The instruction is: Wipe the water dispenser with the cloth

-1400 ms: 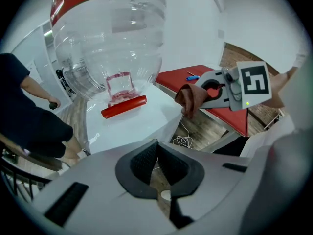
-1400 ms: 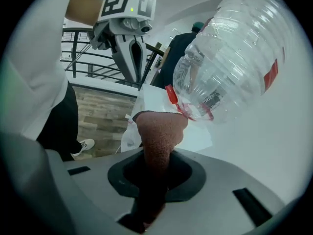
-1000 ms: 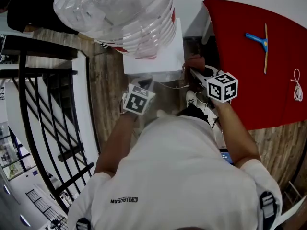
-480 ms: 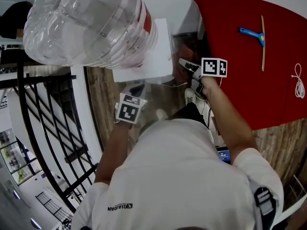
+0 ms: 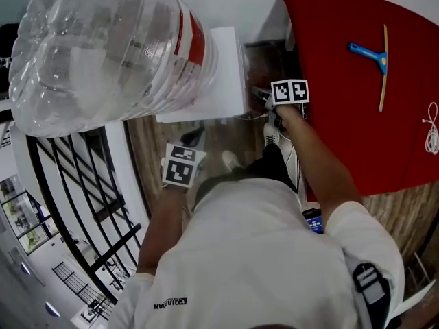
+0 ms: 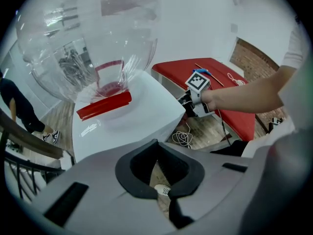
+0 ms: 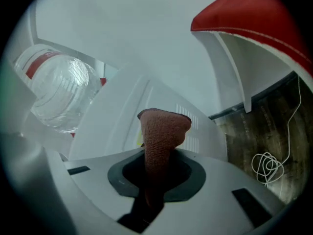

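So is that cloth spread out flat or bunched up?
Bunched up. In the right gripper view, the reddish-brown cloth stands as a narrow folded wad, pinched between the jaws of the right gripper, not spread open.

Looking down past the person's white shirt, the left gripper hangs just in front of the white water dispenser, whose big clear bottle fills the upper left. The right gripper sits close at the dispenser's right side, beside a red table carrying a blue-handled squeegee and a white cord.
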`<state>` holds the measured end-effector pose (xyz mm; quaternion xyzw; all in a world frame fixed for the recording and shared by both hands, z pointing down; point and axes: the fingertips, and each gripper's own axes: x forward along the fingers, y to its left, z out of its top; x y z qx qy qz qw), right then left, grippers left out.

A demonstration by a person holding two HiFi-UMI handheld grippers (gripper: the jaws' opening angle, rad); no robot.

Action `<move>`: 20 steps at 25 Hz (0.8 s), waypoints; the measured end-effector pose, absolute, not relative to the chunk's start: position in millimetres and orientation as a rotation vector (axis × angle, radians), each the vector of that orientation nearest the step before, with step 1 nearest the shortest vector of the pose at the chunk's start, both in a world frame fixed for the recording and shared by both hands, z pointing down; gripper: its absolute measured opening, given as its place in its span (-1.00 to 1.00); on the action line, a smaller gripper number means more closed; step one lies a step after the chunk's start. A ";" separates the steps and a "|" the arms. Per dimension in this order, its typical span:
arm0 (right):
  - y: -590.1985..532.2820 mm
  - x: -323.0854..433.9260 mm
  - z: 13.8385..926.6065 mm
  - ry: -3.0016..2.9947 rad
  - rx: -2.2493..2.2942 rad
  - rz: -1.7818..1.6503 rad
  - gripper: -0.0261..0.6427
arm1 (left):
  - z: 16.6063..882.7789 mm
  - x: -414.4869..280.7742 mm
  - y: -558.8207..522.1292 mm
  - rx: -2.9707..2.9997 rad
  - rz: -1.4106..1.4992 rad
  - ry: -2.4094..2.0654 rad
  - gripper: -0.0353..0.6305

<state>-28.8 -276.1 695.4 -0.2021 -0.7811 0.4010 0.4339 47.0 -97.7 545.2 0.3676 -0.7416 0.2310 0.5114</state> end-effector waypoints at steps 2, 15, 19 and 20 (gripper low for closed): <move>-276.1 -31.8 717.1 -1.919 -0.483 0.984 -0.75 | 545.1 45.9 -100.0 0.879 0.557 -1.785 -0.93; -281.2 -36.8 836.5 -1.770 -0.314 0.967 -0.75 | 541.8 49.5 -102.4 0.852 0.554 -1.761 -0.93; -277.7 -37.3 859.7 -1.752 -0.302 0.899 -0.75 | 547.0 51.9 -98.7 0.841 0.555 -1.745 -0.93; -277.1 -36.3 865.0 -1.746 -0.295 0.891 -0.75 | 548.4 52.6 -97.8 0.839 0.555 -1.741 -0.93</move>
